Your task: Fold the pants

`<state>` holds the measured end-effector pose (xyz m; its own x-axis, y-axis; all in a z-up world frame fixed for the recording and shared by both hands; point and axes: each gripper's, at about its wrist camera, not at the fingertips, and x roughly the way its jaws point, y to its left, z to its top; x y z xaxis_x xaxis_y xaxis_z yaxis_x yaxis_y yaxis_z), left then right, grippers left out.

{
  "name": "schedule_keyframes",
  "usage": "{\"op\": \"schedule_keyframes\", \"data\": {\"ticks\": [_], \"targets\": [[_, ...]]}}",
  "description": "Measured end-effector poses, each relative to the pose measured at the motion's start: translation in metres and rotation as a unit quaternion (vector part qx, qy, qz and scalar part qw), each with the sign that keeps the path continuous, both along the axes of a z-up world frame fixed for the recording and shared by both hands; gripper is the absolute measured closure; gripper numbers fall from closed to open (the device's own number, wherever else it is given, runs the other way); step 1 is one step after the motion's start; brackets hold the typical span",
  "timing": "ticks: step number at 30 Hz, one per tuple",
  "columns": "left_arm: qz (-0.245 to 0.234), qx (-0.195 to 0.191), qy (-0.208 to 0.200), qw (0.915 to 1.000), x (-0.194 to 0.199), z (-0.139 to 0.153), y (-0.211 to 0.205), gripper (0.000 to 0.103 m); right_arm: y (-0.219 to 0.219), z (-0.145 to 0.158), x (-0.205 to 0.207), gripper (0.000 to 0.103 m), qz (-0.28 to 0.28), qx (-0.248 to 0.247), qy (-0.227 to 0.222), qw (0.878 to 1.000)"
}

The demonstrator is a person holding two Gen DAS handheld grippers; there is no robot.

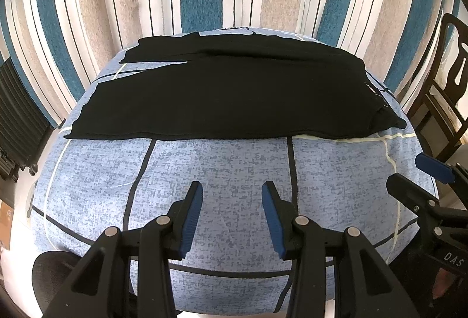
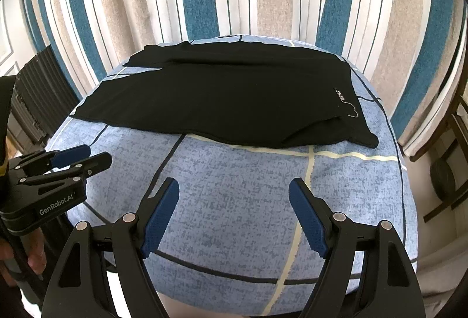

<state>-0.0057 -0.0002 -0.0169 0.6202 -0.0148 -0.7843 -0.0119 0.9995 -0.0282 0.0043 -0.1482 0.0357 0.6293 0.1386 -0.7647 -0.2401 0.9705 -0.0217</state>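
With black knit pants (image 1: 228, 95) lying flat on the blue patterned cloth (image 1: 234, 171), well beyond left tongs (image 1: 231, 195) and right tongs (image 2: 234, 195), both spread and empty: risk of pinching one layer only, dragging folds askew

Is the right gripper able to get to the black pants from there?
Probably yes. The right gripper is open and empty, and only bare blue bedcover lies between its fingers and the black pants.
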Motion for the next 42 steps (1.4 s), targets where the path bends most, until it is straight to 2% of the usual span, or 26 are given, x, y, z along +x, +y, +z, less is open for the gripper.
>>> {"op": "schedule_keyframes", "data": {"ticks": [24, 42], "targets": [[0.000, -0.003, -0.001, 1.0000, 0.003, -0.003, 0.005, 0.058, -0.003, -0.001, 0.005, 0.025, -0.005, 0.002, 0.000, 1.000], [0.010, -0.013, 0.004, 0.9999, 0.018, -0.016, 0.014, 0.058, -0.012, -0.010, 0.016, 0.025, -0.021, 0.013, 0.004, 1.000]]}}
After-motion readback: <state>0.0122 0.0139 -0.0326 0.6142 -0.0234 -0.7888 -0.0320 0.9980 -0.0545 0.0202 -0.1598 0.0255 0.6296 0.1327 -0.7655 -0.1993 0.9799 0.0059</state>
